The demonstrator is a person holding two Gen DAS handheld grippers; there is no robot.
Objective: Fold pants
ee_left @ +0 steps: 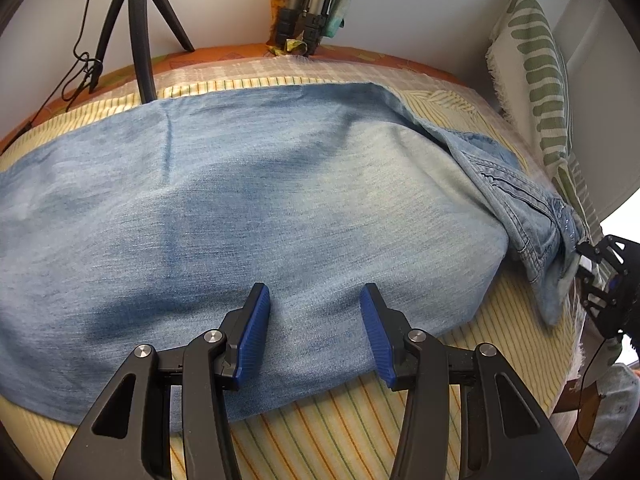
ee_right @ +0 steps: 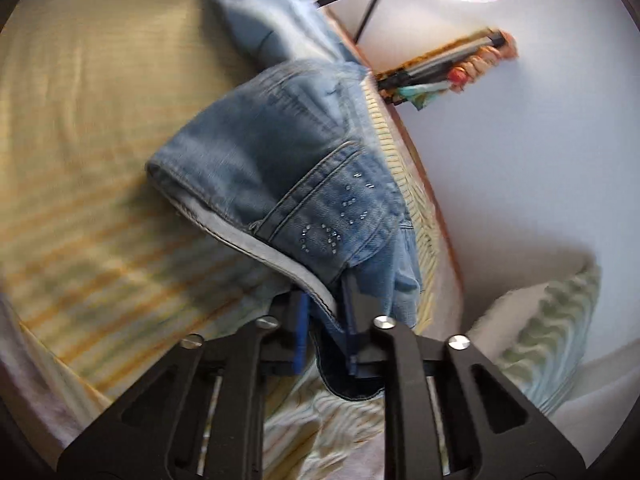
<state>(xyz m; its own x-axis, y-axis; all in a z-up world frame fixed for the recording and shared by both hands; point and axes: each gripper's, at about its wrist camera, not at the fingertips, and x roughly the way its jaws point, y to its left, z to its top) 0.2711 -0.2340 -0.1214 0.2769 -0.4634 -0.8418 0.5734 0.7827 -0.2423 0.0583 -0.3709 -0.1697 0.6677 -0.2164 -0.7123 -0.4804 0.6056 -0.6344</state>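
while pants (ee_left: pixel 240 208) cover striped bedspread (ee_left: pixel 340 432), left gripper (ee_left: pixel 315 328) jaws spread, empty; right gripper (ee_right: pixel 326 320) jaws pinch waistband (ee_right: pixel 320 216).

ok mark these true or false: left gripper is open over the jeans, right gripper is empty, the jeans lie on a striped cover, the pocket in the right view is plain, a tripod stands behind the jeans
1. The left gripper is open above the jeans. True.
2. The right gripper is empty. False: it is shut on the jeans' waistband.
3. The jeans lie on a striped cover. True.
4. The pocket is plain. False: it carries small shiny studs.
5. A black tripod stands behind the jeans. True.
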